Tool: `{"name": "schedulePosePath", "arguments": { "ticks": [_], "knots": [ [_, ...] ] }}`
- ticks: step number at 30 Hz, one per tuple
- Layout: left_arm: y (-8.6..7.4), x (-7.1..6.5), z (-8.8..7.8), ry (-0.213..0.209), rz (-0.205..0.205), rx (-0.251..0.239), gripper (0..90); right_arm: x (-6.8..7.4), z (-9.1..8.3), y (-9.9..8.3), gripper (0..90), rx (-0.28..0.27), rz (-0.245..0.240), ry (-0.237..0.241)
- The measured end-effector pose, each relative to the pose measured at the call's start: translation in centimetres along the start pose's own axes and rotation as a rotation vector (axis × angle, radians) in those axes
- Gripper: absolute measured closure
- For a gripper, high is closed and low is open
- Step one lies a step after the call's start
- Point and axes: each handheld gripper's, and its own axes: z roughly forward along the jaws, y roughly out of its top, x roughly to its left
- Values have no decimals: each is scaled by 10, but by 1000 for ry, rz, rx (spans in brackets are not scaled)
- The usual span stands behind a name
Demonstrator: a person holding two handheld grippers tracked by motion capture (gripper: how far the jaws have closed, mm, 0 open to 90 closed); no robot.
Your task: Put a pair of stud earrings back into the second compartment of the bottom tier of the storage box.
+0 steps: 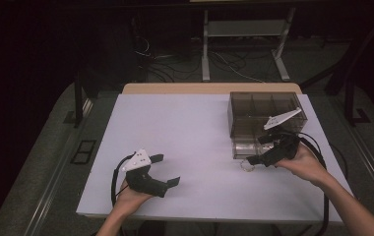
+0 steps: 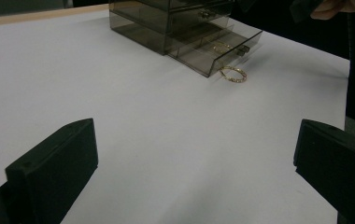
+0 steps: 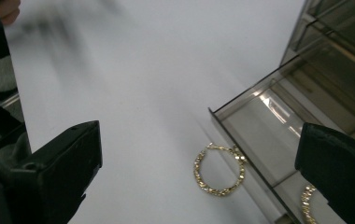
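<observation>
Gold hoop earring lies loose on the white table by the open drawer.

The right gripper (image 1: 261, 150) hangs over the earring (image 3: 219, 169) with jaws spread wide and nothing between them; the earring lies against the front of the pulled-out bottom drawer (image 3: 264, 135) of the smoky plastic organiser (image 1: 264, 115); a second hoop (image 3: 308, 203) lies inside the drawer; the left gripper (image 1: 168, 169) is well apart at the near left, jaws wide and empty.

White table top (image 1: 185, 147); metal stand (image 1: 244, 29) behind.
</observation>
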Motion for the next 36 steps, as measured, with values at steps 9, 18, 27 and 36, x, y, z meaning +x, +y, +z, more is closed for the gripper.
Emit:
{"name": "schedulePosePath", "arguments": {
  "ticks": [9,18,27,36],
  "knots": [
    [0,0,0,0,0,0,0,11,15,1,3,52,-58,7],
    [0,0,0,-1,1,1,0,15,27,-3,3,88,-77,24],
    [0,0,0,-2,2,3,0,18,40,-8,3,133,-102,46],
    [0,0,1,-3,2,3,0,18,51,-16,63,190,-153,42]
  ]
}}
